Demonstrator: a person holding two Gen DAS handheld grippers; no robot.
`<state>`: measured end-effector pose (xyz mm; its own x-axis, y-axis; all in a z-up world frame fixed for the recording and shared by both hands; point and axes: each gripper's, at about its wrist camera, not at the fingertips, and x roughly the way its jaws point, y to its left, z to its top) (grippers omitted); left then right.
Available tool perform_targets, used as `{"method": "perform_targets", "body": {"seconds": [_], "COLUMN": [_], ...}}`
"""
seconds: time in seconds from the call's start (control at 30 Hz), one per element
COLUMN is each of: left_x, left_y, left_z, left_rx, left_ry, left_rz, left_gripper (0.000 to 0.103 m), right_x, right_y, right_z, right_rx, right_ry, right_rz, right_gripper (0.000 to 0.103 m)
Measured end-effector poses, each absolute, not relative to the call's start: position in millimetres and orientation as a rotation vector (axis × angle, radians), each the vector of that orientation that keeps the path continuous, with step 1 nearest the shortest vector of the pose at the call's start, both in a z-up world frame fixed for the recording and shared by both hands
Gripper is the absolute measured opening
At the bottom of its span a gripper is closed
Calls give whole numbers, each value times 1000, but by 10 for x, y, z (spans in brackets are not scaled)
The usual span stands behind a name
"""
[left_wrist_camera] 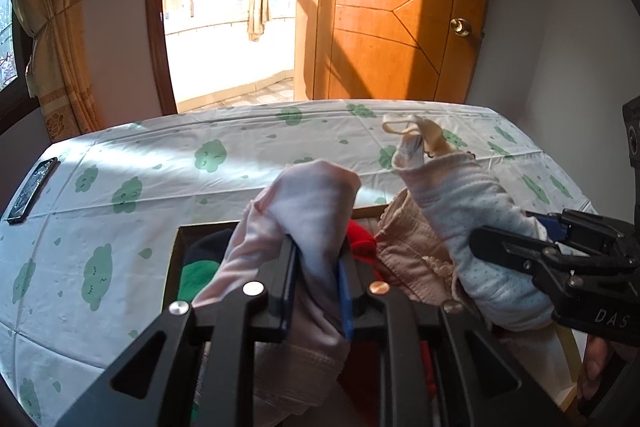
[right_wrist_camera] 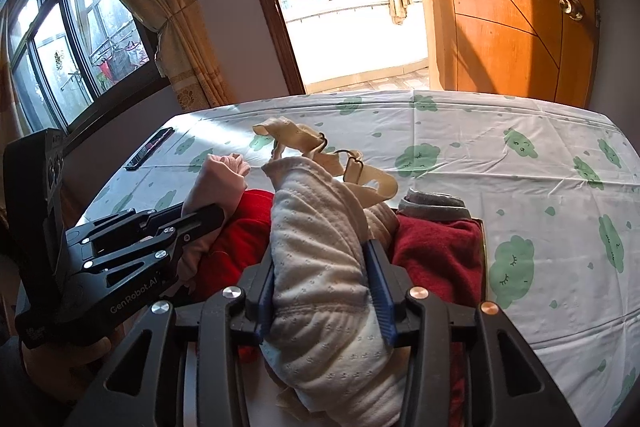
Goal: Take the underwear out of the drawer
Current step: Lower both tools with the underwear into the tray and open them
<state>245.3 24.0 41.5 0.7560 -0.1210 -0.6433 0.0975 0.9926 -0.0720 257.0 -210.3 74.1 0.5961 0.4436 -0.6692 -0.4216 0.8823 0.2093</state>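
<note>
My left gripper [left_wrist_camera: 316, 255] is shut on a pale pink piece of underwear [left_wrist_camera: 308, 195] and holds it above the open drawer [left_wrist_camera: 176, 259]. It shows at the left of the right wrist view [right_wrist_camera: 218, 183]. My right gripper [right_wrist_camera: 320, 267] is shut on a light dotted padded bra [right_wrist_camera: 316, 239] with cream straps [right_wrist_camera: 304, 143], lifted over the drawer. It also shows in the left wrist view [left_wrist_camera: 472, 219]. Red [right_wrist_camera: 436, 247], green [left_wrist_camera: 198, 271] and beige [left_wrist_camera: 408, 247] garments lie in the drawer below.
The drawer sits on a surface covered with a white cloth with green cloud prints [left_wrist_camera: 120, 187]. A dark phone [left_wrist_camera: 32, 191] lies at its far left edge. A wooden door [left_wrist_camera: 396, 27] and a bright doorway stand behind.
</note>
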Motion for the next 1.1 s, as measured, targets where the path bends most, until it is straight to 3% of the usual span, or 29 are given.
{"method": "perform_targets", "body": {"seconds": [0.37, 0.5, 0.63, 0.87, 0.97, 1.1], "left_x": [2379, 2352, 2333, 2302, 2249, 2218], "left_y": [208, 199, 201, 211, 213, 179], "left_z": [457, 466, 469, 485, 505, 522], "left_rx": [-8, -3, -4, 3, 7, 20], "left_ry": [693, 691, 687, 680, 669, 661], "left_rz": [-130, -128, -127, -118, -109, -106], "left_gripper": [21, 29, 30, 46, 59, 65], "right_x": [2465, 2450, 2438, 2415, 2366, 2293], "right_y": [-2070, -2062, -2062, -2095, -2134, -2187], "right_z": [788, 790, 790, 771, 789, 802], "right_rx": [-2, -4, -5, 3, 18, 35], "right_ry": [757, 762, 769, 769, 756, 734], "right_rz": [507, 506, 503, 492, 491, 487], "right_gripper": [56, 57, 62, 64, 64, 66]}}
